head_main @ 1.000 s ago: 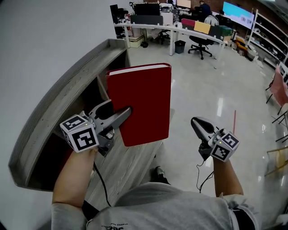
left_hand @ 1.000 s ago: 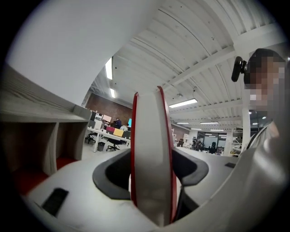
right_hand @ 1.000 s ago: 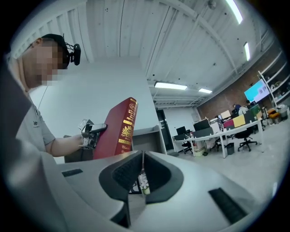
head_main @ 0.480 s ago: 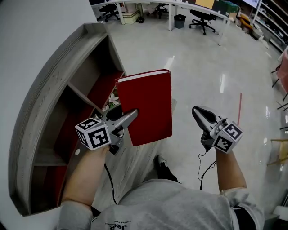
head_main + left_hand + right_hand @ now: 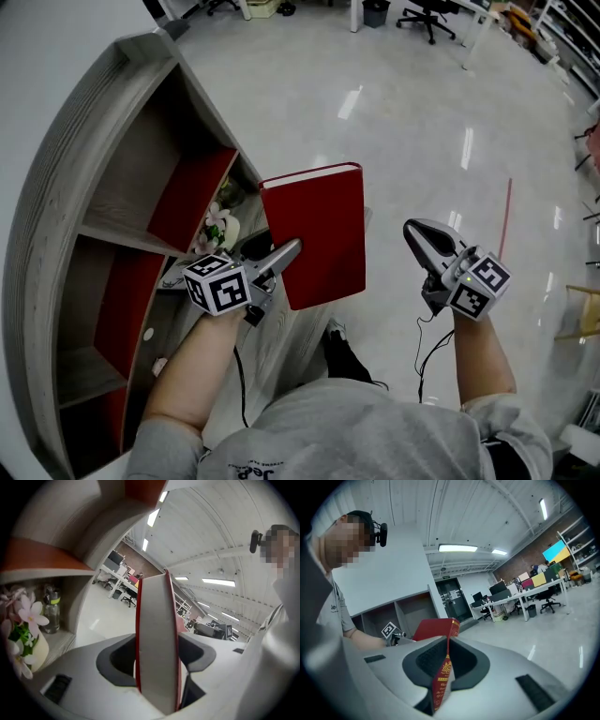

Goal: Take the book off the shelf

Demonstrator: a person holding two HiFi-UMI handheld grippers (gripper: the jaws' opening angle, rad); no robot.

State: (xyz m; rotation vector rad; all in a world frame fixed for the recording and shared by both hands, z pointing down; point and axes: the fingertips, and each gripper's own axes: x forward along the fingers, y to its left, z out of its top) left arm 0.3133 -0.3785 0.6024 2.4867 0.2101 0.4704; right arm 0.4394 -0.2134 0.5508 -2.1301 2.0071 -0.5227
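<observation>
A red hardcover book [image 5: 314, 234] hangs upright in the air beside the grey shelf unit [image 5: 56, 216], clear of its compartments. My left gripper [image 5: 286, 253] is shut on the book's lower left edge. In the left gripper view the pale page block [image 5: 157, 644] fills the space between the two jaws. My right gripper [image 5: 417, 230] floats to the right of the book, a gap apart from it, holding nothing. Its jaws stand only a narrow slit apart, and in the right gripper view the book [image 5: 436, 627] shows through that slit.
The shelf's compartments have red back panels [image 5: 187, 197]. A pot of pale flowers [image 5: 220, 228] and a small bottle [image 5: 50, 613] stand on one shelf near the left gripper. A glossy floor [image 5: 422, 122] spreads to the right, with office chairs [image 5: 431, 14] far off.
Both hands have sunk, and the book has come down with the left gripper, staying clamped. More of the shelf's lower compartments now shows. The right gripper keeps its distance from the book.
</observation>
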